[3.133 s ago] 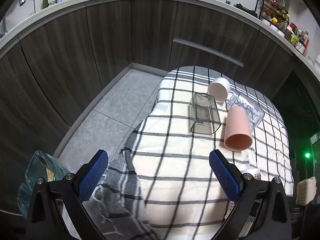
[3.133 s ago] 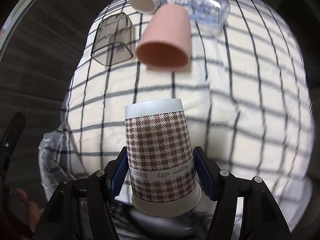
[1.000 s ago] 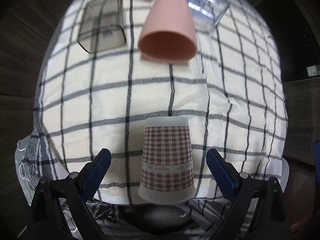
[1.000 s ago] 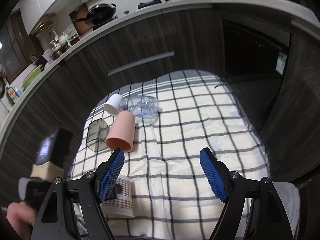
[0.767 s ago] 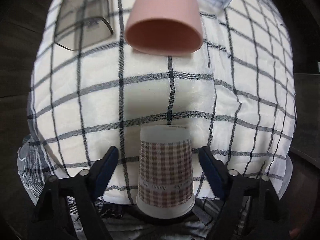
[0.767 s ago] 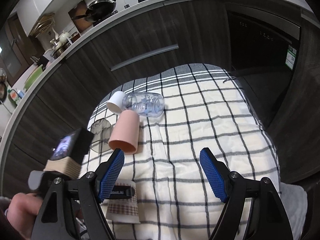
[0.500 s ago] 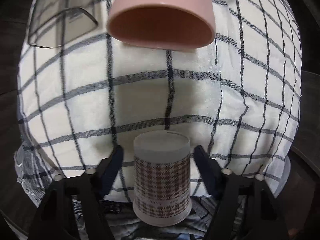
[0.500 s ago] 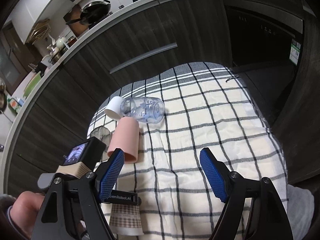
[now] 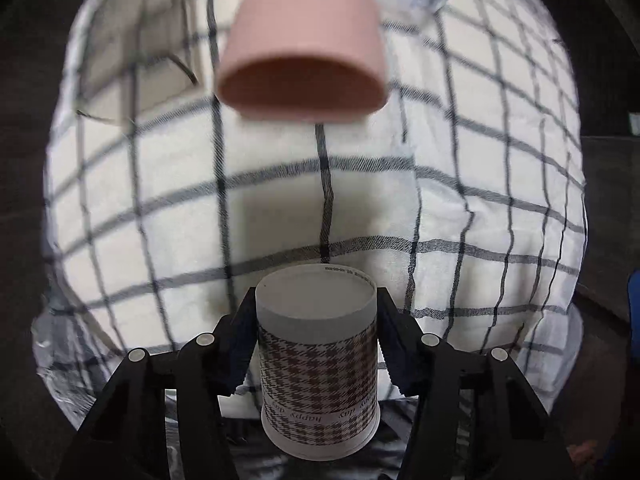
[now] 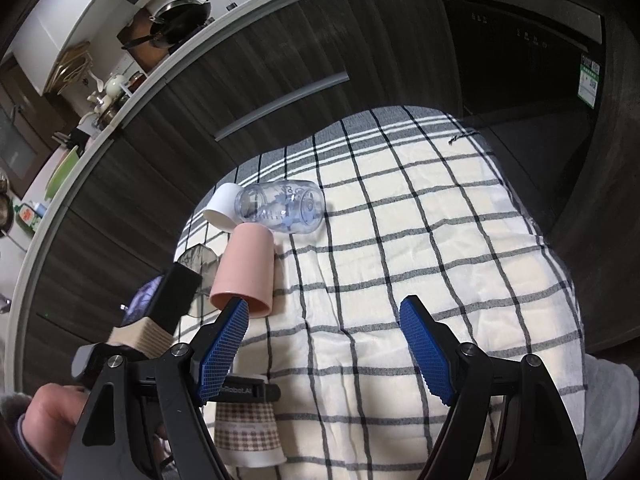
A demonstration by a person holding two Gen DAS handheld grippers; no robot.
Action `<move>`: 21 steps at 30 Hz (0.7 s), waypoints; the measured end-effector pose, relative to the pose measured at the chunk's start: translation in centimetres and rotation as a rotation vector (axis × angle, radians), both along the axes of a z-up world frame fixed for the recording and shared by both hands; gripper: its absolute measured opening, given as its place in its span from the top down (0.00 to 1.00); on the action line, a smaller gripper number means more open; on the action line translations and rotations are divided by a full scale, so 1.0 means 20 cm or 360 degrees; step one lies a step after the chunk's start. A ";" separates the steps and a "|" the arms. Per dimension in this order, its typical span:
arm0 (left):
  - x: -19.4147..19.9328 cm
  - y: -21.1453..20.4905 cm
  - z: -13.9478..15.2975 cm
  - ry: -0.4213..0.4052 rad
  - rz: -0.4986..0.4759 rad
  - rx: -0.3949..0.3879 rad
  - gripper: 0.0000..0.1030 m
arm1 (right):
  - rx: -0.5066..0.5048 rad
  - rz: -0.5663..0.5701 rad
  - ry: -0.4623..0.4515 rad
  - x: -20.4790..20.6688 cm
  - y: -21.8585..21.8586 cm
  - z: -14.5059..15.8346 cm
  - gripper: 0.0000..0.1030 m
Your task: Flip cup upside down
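A brown houndstooth paper cup (image 9: 318, 364) stands upside down at the near edge of the checked cloth, rim down and white base up. My left gripper (image 9: 316, 312) is shut on the paper cup, one finger on each side of its upper wall. In the right wrist view the paper cup (image 10: 248, 430) shows low at the left, with the left gripper's finger across its top. My right gripper (image 10: 324, 344) is open and empty, raised above the cloth to the right of the cup.
A pink cup (image 9: 304, 40) lies on its side, mouth towards me, beyond the paper cup. A smoky clear cup (image 9: 136, 44) lies to its left. A clear bottle (image 10: 280, 206) and a white cup (image 10: 220, 206) lie behind. Dark cabinets (image 10: 280, 64) surround the checked cloth (image 10: 420, 240).
My left gripper has moved in around the upside-down paper cup and closed on it. My right gripper, which let the cup go earlier, has stayed open and lifted back.
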State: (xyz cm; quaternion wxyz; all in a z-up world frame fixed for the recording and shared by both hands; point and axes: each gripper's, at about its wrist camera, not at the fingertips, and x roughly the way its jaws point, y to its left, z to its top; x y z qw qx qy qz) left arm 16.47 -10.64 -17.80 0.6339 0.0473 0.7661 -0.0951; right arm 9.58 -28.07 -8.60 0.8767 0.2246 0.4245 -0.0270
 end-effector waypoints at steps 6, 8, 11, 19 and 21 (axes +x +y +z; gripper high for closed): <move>-0.15 0.04 0.25 -0.0547 -0.0033 -0.0241 0.48 | -0.0097 -0.0084 -0.0151 -0.21 0.01 0.09 0.24; -0.15 0.07 0.32 -0.0731 -0.0014 -0.0336 0.48 | -0.0140 -0.0107 -0.0182 -0.26 0.01 0.11 0.24; -0.18 0.11 0.37 -0.1085 -0.0018 -0.0383 0.47 | -0.0239 -0.0132 -0.0209 -0.34 0.03 0.12 0.24; -0.31 0.17 0.37 -0.1717 0.0052 -0.0426 0.47 | -0.0398 -0.0185 -0.0216 -0.45 0.06 0.03 0.24; -0.34 0.16 0.34 -0.1839 0.0038 -0.0427 0.47 | -0.0465 -0.0195 -0.0238 -0.48 0.08 -0.01 0.24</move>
